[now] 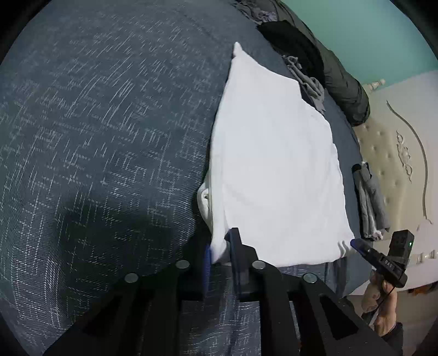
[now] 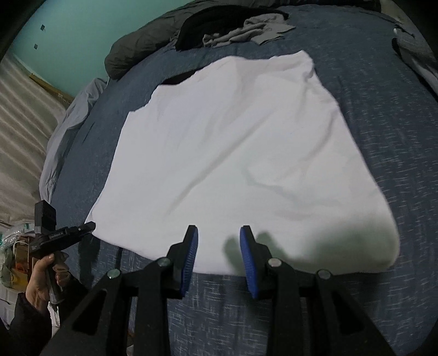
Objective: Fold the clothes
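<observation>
White garment (image 2: 232, 153) | left hand-held gripper (image 1: 220, 249) pinching corner | right hand-held gripper (image 2: 219, 246) apart, empty | grey clothes (image 2: 246, 30) beyond

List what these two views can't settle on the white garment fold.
- Left wrist view: white garment's folded-under layers at its left edge, hidden beneath the top layer.
- Right wrist view: left tongs tips too small to see the grip.
- Right wrist view: dark clothes pile, blurred, items indistinct.

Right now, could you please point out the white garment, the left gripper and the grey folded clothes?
white garment (image 2: 232, 153), right wrist view, centre.
left gripper (image 1: 220, 252), left wrist view, between fingertips.
grey folded clothes (image 1: 372, 202), left wrist view, top.
</observation>
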